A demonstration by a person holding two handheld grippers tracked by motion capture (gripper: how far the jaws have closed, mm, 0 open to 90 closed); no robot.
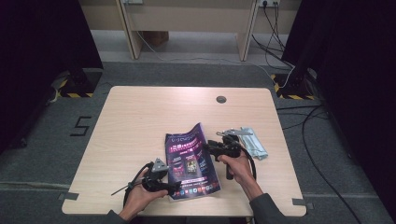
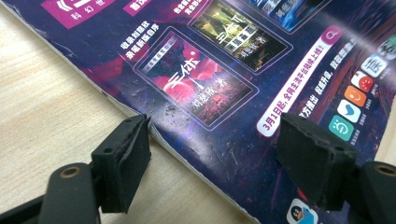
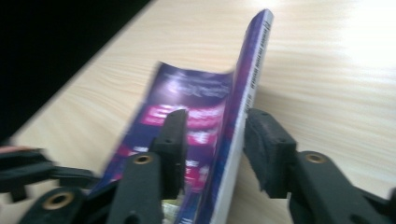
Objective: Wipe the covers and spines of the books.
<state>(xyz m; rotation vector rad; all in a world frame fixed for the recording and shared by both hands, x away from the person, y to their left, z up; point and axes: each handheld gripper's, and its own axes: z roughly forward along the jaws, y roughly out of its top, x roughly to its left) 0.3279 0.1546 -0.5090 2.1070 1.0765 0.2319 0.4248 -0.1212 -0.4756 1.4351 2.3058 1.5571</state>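
I keep the left gripper [image 1: 172, 185] spread, its jaws low over the magazine [image 1: 189, 161] by its near left edge to steady it on the table [image 1: 135, 121], while the right gripper [image 1: 207, 146] straddles the raised right edge, jaws not quite pinching it. The magazine lies mid-table, long axis running away from me, tilted slightly right.

A high camera looks forward and down on the whole table [image 1: 140, 112] from well above, while two close cameras ride the grippers, the left looking down onto the magazine [image 2: 243, 93] cover, the right along the magazine's lifted edge; all three share the magazine.
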